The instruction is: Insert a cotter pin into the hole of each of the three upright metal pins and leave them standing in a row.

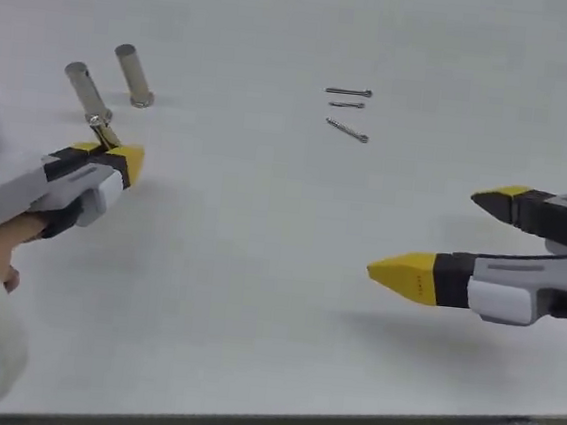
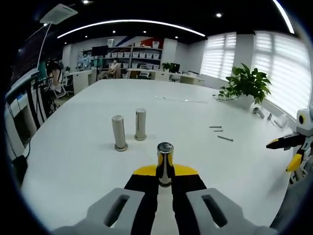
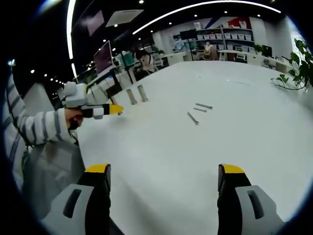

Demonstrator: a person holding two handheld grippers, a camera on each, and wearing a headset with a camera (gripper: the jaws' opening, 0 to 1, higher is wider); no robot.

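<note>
Nothing readable here, tbh. The worktop point(image 1: 255, 300) is plain white with no print on it, and whatever's up on the shelves point(image 2: 142, 51) at the back of the room is way too small and blurry to make out.

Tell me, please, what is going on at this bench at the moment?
A person is working at a white table with a handheld gripper in each hand. The left gripper is shut on one metal pin, held upright, and two other metal pins stand just beyond it. The right gripper hangs open above the table, holding nothing. Three cotter pins lie loose farther out, none inserted yet.
</note>
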